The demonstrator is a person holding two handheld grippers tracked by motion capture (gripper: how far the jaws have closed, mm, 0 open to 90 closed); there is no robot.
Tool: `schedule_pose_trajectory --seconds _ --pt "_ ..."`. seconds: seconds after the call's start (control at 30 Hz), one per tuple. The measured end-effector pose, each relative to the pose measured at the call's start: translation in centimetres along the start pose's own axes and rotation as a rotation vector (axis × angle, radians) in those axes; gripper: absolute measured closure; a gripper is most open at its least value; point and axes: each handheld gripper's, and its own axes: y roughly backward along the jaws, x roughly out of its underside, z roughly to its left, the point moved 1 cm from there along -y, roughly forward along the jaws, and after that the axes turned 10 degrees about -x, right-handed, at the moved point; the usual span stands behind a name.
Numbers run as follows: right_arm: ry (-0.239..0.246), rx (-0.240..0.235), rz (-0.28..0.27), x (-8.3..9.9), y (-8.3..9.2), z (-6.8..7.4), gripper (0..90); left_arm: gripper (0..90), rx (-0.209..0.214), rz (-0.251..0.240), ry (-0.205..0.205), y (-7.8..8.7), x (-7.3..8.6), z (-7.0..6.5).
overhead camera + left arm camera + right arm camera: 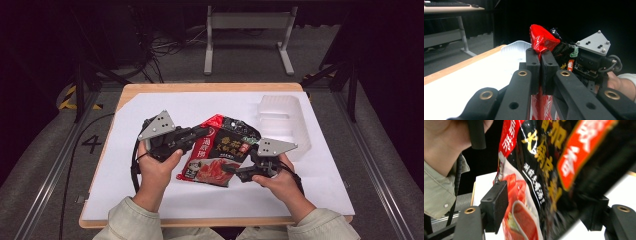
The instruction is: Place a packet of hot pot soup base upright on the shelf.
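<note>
Over a white-covered counter [150, 200], a red-and-black hotpot soup-base packet [220, 150] hangs in the air in front of a clear plastic tray [282, 120]. The left gripper [541, 60] is pressed tight on the packet's red top corner. The right gripper [549, 202] stands spread, its jaws on either side of the lower edge and not yet pressing. A clean grasp likely means seating that edge deep between the pads before squeezing, while the left hand [155, 170] holds the packet steady and taut.
</note>
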Motion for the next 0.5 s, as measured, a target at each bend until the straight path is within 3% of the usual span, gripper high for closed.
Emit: schedule_pose_trajectory --seconds 0.23,0.3,0.5 --pt "-0.019 -0.026 -0.058 -0.10 -0.71 -0.06 38.3 86.9 0.003 0.008 0.006 -0.14 0.28 -0.11" --pt "-0.012 -0.021 -0.048 -0.15 -0.72 -0.04 41.6 86.9 0.011 0.011 0.020 -0.15 0.45 0.03" --pt "-0.007 -0.010 -0.024 -0.18 -0.44 -0.01 62.4 86.9 0.023 0.032 0.025 -0.34 0.60 0.23"
